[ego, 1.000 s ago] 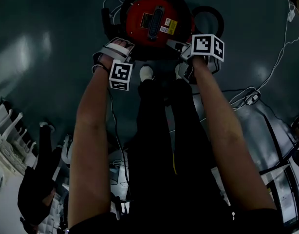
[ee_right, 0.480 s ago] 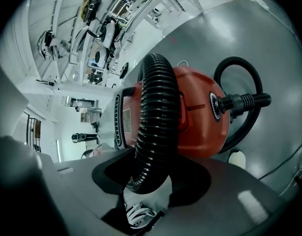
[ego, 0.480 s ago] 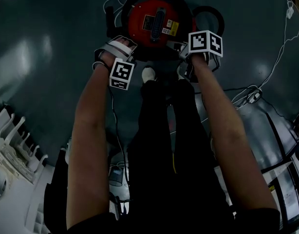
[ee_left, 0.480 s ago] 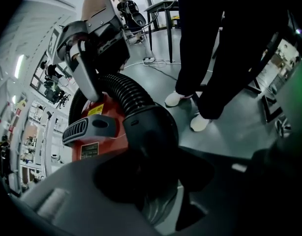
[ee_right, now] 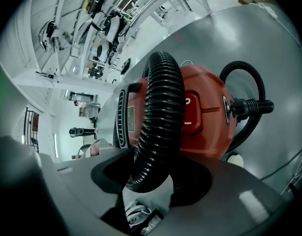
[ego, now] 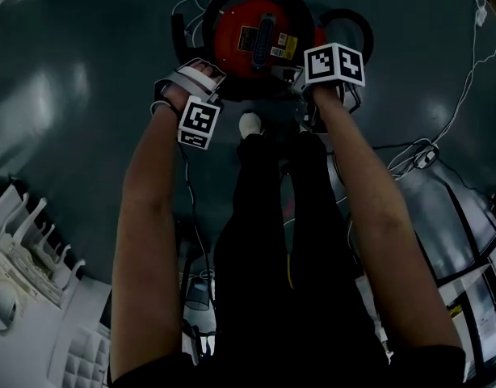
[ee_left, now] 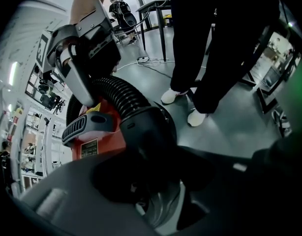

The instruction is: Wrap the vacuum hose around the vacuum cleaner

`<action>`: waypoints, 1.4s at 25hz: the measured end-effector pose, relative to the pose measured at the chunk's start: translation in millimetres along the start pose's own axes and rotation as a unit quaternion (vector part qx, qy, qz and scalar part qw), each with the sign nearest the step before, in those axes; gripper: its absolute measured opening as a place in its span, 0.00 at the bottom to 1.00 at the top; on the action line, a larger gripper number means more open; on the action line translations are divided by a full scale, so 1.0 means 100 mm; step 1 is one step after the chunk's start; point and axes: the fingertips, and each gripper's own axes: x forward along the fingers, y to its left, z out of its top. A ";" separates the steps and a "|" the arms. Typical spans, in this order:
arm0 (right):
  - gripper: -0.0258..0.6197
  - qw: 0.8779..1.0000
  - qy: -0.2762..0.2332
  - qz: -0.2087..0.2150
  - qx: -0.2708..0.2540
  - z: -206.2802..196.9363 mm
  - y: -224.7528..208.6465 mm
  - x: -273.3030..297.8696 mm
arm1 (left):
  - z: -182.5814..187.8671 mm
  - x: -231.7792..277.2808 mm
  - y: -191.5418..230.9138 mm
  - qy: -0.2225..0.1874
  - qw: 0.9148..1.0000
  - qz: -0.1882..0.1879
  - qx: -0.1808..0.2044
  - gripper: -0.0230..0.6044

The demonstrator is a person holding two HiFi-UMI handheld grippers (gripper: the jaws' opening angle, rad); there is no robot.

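The vacuum cleaner [ego: 232, 31], a round red drum with a black rim, stands on the glossy grey-green floor [ego: 78, 79] just ahead of the person's white shoes [ego: 250, 123]. On its lid I can see a black ribbed handle [ee_left: 87, 127], a red rocker switch [ee_right: 193, 113] with white marks, and yellow and white labels [ego: 282, 45] whose print is too small to read. The vacuum hose [ee_right: 158, 117], black corrugated plastic, arches over the drum's top from one tool to the other. The left gripper [ee_left: 156, 178] has the hose's smooth moulded cuff wedged between its jaws, filling the gap, though they have just been opening. The right gripper [ee_right: 151, 181] has also just been widening, and the ribbed hose sits between its jaws with room on either side. Thin white cables [ego: 466, 71] trail across the floor to the right.
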 end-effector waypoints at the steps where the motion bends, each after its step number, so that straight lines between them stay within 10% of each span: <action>1: 0.37 1.000 0.003 0.001 0.000 0.00 0.01 0.01 | -0.02 -0.01 0.00 0.000 1.000 0.001 0.001 0.41; 13: 0.39 1.000 0.015 -0.012 0.012 -0.01 0.10 0.05 | -0.19 -0.09 0.01 -0.009 1.000 0.021 0.022 0.43; 25: 0.53 0.990 -0.031 -0.134 -0.036 -0.03 -0.03 -0.08 | -0.22 -0.08 0.07 -0.001 0.999 0.047 -0.005 0.56; 35: 0.51 0.989 -0.078 -0.121 -0.039 0.04 -0.06 -0.14 | 0.03 -0.06 0.02 -0.029 0.999 0.027 0.020 0.59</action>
